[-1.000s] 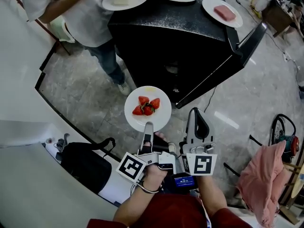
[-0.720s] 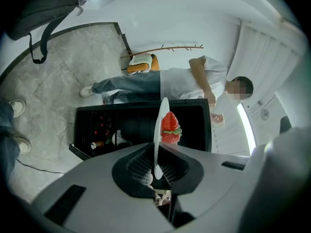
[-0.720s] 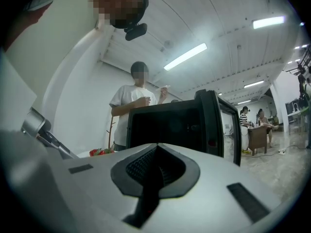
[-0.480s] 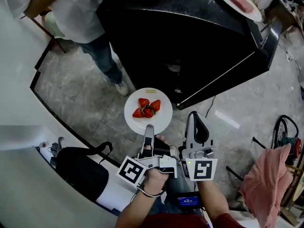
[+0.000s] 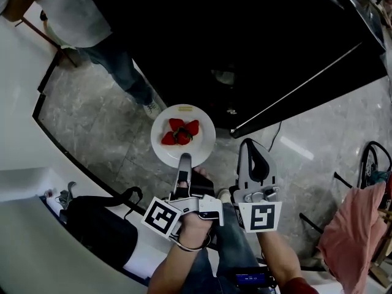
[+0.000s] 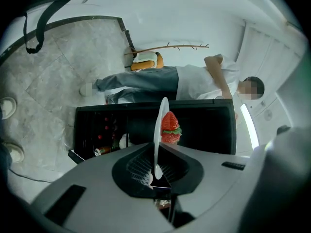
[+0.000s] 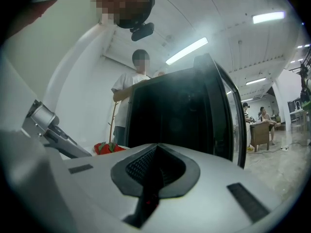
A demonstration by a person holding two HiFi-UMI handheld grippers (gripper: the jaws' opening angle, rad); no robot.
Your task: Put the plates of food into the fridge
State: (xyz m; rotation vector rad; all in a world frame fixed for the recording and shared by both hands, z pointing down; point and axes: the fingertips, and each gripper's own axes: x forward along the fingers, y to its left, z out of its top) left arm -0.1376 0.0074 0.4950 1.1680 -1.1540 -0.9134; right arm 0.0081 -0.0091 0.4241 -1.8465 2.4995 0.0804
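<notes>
**Marble floor (image 5: pixel 92 115) below us, black fridge (image 5: pixel 257 35) ahead**

Nearest us, our left hand-held gripper (image 5: pixel 184 162) is clamped on the near rim of a white plate (image 5: pixel 201 147), the pads pinching it tightly. Just beside it, our right hand-held gripper (image 5: pixel 252 147) has its jaws together on nothing. We hold the plate level over the floor, face up. It reaches away from the jaws toward the fridge and, being round, has no long axis. Strawberries (image 5: pixel 180 133) sit at its centre. In the left gripper view the plate shows edge-on. Beyond, the fridge is too dark from above to read and its top is cut off. A standing person (image 5: pixel 86 11) is only partly in frame.
</notes>
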